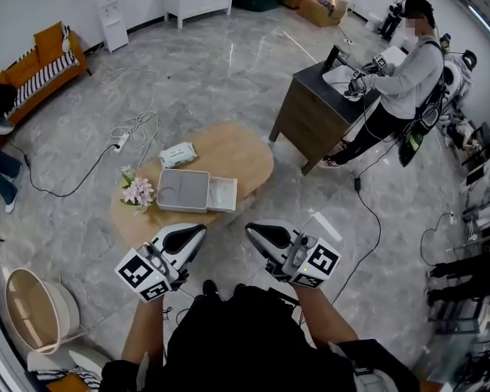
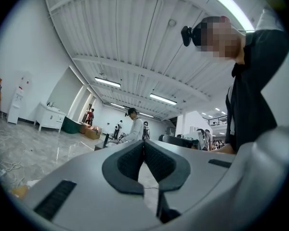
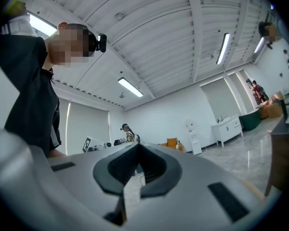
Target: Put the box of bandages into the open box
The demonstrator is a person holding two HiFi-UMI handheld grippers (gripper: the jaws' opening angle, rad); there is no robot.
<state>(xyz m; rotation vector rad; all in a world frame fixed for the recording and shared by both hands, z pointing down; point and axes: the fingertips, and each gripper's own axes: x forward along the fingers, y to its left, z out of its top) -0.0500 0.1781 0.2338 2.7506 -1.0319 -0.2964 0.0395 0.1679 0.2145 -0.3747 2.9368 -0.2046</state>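
Jaws are together on both, w/ nothing between them: the left gripper [image 1: 198, 232] and right gripper [image 1: 255, 233] hang on the near side of the open box [image 1: 198, 191], not yet over the table [image 1: 245, 158]. The box of bandages [image 1: 178, 154], as I judge the white-green pack, lies just beyond the open box. Risks, in my view: reaching w/ closed jaws only pushes the pack away; the flowers [image 1: 137, 191], just left of the open box, can be knocked over.
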